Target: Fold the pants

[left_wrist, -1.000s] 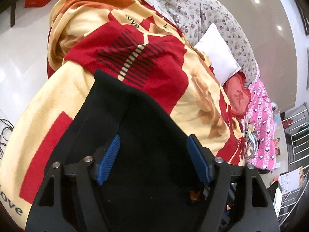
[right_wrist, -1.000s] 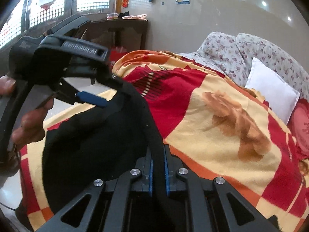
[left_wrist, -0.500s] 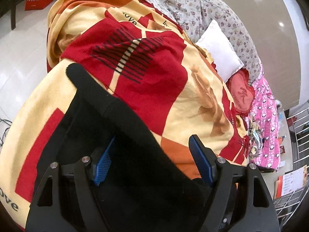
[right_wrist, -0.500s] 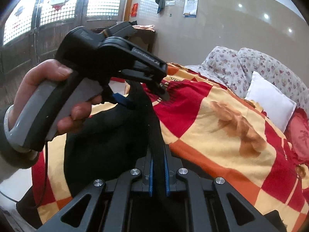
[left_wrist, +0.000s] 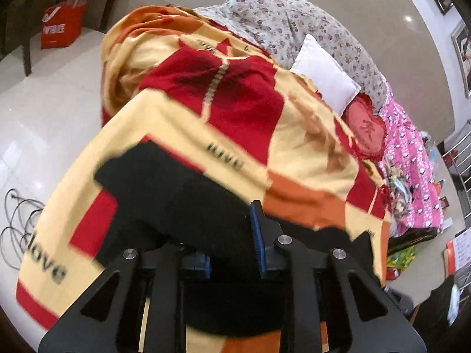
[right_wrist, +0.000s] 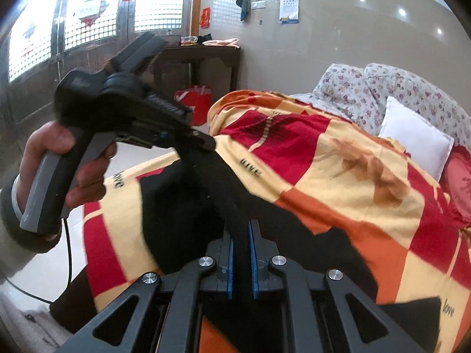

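Black pants (left_wrist: 176, 191) lie on a yellow, red and orange blanket (left_wrist: 235, 103) covering the bed. My left gripper (left_wrist: 229, 235) has its jaws closing, with a thick fold of the black cloth between the blue pads. From the right wrist view, a hand holds the left gripper (right_wrist: 203, 142), and its tip lifts an edge of the pants (right_wrist: 182, 206) off the blanket (right_wrist: 338, 176). My right gripper (right_wrist: 241, 235) is shut on a taut strip of the same cloth. That strip runs up to the left gripper's tip.
A white pillow (left_wrist: 326, 70) and floral bedding lie at the head of the bed, with a pink quilt (left_wrist: 412, 161) beside them. On the pale floor are a red bag (left_wrist: 60, 22) and a coiled cable (left_wrist: 20, 223). A dark wooden table (right_wrist: 200, 56) stands by the wall.
The left gripper's jaws went from wide open to nearly closed on the black cloth. Both grippers moved sideways along the bed, and the pants' edge now stretches between them.
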### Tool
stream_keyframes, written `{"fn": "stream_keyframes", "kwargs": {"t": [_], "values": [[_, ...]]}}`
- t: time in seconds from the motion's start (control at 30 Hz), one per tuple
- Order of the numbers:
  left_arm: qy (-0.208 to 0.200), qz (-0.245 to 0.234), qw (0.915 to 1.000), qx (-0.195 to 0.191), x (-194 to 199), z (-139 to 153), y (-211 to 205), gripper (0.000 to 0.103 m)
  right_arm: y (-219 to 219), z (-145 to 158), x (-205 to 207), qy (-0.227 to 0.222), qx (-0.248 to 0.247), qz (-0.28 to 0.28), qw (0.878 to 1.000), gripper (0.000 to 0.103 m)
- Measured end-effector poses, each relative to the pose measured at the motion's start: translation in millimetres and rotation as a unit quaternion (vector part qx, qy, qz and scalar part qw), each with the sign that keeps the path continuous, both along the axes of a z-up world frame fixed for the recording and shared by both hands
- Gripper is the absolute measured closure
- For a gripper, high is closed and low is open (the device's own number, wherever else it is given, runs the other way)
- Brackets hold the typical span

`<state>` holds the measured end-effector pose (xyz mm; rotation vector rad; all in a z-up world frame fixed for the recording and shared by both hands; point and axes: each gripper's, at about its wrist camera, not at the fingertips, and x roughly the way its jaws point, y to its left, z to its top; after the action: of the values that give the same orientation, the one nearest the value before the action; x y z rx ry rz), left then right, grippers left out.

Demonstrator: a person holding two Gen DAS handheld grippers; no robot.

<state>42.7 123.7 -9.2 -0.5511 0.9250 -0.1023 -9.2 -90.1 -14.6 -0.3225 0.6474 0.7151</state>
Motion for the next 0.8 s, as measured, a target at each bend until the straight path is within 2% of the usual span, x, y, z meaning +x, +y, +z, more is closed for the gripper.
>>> {"fn": "stream_keyframes", "kwargs": {"t": [0.1,0.2,0.5,0.63,0.73,0.8], "values": [[0.008,0.017,0.9997,0.015,-21.0,-14.0,4.4,0.082,2.5,-9.6,-10.7,0.005,-0.004,0.001,1.0,0.095],[0.017,0.029,0.9993,0.017,-33.4,-27.3,8.4,0.082,1.2,-22.2,-12.7,0.03,0.001,-0.001,1.0,0.095],[0.021,0.037,0.9981,0.044,-45.0,-42.3,7.6,0.082,5.9,-60.6,-10.7,0.089,-0.021,0.008,0.996,0.094],[0.021,0.039,0.9973,0.059,-51.3,-37.5,17.8,0.078,-10.8,-46.5,-16.8,0.101,0.001,0.01,0.995,0.088],[0.004,0.059,0.9948,0.083,-59.1,-24.3,28.8,0.077,-37.9,-25.2,-14.1,0.103,0.043,-0.007,0.994,0.086],[-0.008,0.068,0.9935,0.091,-62.3,-15.7,34.4,0.073,-56.3,-11.2,-8.2,0.095,0.07,-0.029,0.993,0.082]]}}
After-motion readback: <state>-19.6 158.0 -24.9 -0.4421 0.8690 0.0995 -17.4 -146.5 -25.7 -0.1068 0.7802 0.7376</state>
